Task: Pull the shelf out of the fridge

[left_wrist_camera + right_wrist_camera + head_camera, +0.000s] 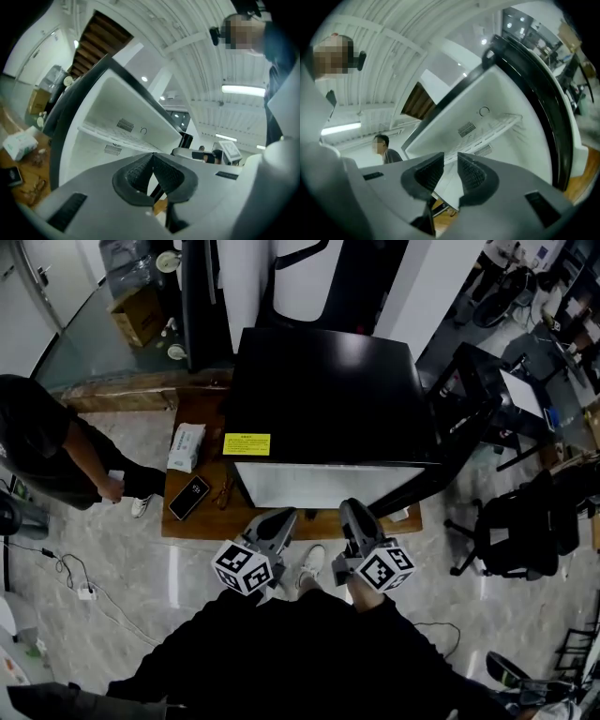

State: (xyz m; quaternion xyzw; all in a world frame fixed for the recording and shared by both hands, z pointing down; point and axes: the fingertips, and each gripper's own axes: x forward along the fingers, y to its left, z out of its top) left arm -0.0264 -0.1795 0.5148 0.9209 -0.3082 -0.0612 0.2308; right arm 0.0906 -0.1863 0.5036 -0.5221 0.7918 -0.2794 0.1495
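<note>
A black mini fridge point(328, 395) stands on a low wooden table point(192, 521) with its door point(448, 432) swung open to the right. Its white inside faces me. A white wire shelf point(112, 137) point(494, 127) sits across the middle of the cavity. Both grippers are held level just in front of the opening, clear of the shelf. My left gripper point(279, 517) point(152, 159) is shut, its pads meeting with nothing between them. My right gripper point(352, 509) point(451, 159) is open by a narrow gap and holds nothing.
On the table left of the fridge lie a tissue pack point(187, 446), a phone point(189, 497) and glasses point(223, 491). A person point(47, 451) stands at the left. A black office chair point(516, 521) is at the right, and a cable point(75, 577) lies on the floor.
</note>
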